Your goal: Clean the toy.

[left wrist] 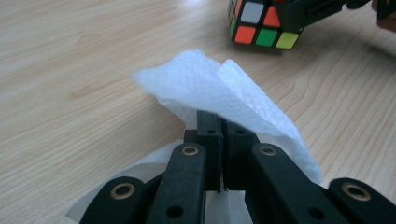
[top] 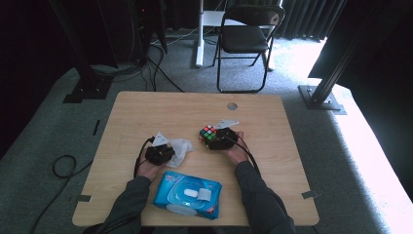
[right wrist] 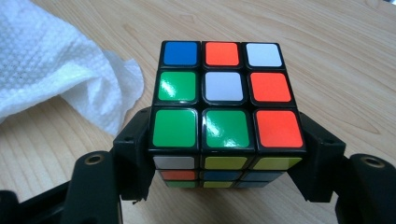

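High view: my left tongs [top: 168, 148] rest on the desk [top: 146, 112] against a crumpled white wipe [top: 181, 148]. My right tongs [top: 214, 139] hold a puzzle cube [top: 208, 132] near the desk's middle. A blue wipes pack [top: 187, 195] lies at the near edge, between my forearms.

Left gripper view: jaws pressed together, pinching a fold of the wipe [left wrist: 219, 93], which stands up over the tongs [left wrist: 220, 140]. The cube [left wrist: 261, 23] sits beyond it, apart from the wipe.

Right gripper view: tongs [right wrist: 224, 154] clamp the cube [right wrist: 224, 88] from both sides at its lower layer. The wipe [right wrist: 60, 65] lies just beside the cube, at upper left.
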The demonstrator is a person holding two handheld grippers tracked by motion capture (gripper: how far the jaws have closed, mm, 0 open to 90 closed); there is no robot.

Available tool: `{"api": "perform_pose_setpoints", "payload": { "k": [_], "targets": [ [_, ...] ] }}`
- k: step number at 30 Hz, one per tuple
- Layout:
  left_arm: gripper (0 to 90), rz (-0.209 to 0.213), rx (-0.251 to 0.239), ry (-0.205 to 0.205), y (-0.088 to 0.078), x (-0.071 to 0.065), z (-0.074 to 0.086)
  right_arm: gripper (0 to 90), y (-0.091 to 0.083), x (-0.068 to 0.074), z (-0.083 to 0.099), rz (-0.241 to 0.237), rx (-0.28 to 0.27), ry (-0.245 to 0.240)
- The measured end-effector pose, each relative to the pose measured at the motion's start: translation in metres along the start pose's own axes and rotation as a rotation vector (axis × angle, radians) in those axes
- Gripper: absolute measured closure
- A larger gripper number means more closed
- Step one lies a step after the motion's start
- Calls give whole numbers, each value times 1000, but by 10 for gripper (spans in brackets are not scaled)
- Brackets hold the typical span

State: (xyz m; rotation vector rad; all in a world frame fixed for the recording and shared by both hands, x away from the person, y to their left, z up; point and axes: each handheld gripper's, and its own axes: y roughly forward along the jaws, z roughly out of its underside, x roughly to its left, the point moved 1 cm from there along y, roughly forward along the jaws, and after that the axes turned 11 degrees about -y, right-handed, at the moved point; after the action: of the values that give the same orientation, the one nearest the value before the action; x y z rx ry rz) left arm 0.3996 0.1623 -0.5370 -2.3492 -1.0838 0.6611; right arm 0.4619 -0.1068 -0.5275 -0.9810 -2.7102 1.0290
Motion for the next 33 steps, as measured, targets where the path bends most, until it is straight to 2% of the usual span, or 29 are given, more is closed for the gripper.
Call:
{"api": "perform_pose_setpoints", "payload": {
  "k": [6,8,11,13,18,22,25,28,31,33],
  "targets": [
    [856,-9,7,20,1,-3,-1,338,-1,2,1,-3,-3,1],
    [780,-4,19,23,3,-3,0,338,-1,3,1,-4,-3,-2],
    [596,1,23,11,6,-3,0,338,-1,3,2,-4,-3,-1],
    [503,6,45,5,9,-3,0,338,-1,3,3,-4,-3,1],
    [444,-25,70,6,15,-1,4,338,0,3,3,-2,-2,-2],
    [451,-52,93,16,17,-2,5,338,0,3,3,-2,-5,2],
    [488,-69,94,25,17,-3,5,338,-1,3,3,0,-4,-1],
    [606,-72,105,35,16,-2,4,338,-1,4,3,-3,-6,-3],
    [736,-69,105,5,14,1,3,338,-1,5,3,-7,-4,-7],
    [795,-67,108,3,14,2,3,338,0,6,3,-12,-1,-9]
  ]
}}
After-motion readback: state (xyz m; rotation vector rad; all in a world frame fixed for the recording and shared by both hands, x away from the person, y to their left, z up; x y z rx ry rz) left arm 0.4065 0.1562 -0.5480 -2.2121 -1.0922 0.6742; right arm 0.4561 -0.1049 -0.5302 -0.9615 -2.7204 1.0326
